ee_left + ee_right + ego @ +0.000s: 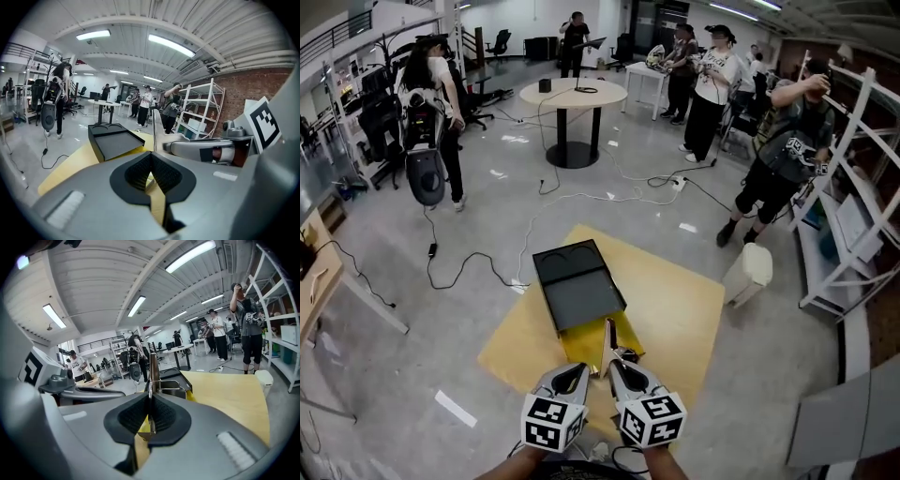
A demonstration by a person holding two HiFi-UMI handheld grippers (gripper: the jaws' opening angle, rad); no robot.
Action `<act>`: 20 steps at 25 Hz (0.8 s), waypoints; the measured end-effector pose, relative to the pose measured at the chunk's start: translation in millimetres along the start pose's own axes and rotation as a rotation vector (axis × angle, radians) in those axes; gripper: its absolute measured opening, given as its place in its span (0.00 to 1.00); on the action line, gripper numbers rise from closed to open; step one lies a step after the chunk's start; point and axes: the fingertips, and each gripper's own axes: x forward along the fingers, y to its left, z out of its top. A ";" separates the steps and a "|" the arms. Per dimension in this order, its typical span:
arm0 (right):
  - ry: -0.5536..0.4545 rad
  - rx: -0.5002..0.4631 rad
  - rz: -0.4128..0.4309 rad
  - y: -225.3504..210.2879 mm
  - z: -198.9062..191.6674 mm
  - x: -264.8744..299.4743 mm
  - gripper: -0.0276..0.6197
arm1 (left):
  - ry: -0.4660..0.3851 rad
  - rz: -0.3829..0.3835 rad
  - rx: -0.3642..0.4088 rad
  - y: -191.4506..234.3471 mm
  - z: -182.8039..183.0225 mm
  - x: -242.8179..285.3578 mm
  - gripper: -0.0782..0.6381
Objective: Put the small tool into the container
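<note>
Left gripper: in its own view we see the pads meeting at the tip, closed, nothing pinched between them. It sits low over the near edge of the yellow board, just beside the right gripper.

Container: black, shallow, rectangular tray with raised walls and two rounded recesses along its far end. It lies on the board, far of both grippers, and we see nothing inside it. From the left gripper view it is far-left. A brighter yellow sheet lies on the board at the container's near edge.

Small tool: slim flat silver metal bar, shiny, with a small cross piece low on it. It is not in the container. It is held just near of the container's near-right corner, over the bright sheet, with its long end pointing far.

Right gripper: jaws closed tight on the tool's lower end, the bar standing up out of the pads. The left gripper view shows the bar too.
</note>
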 end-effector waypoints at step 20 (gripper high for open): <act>-0.005 0.247 -0.082 142.5 32.7 375.0 0.06 | -0.022 -0.070 0.014 395.4 68.7 -10.1 0.11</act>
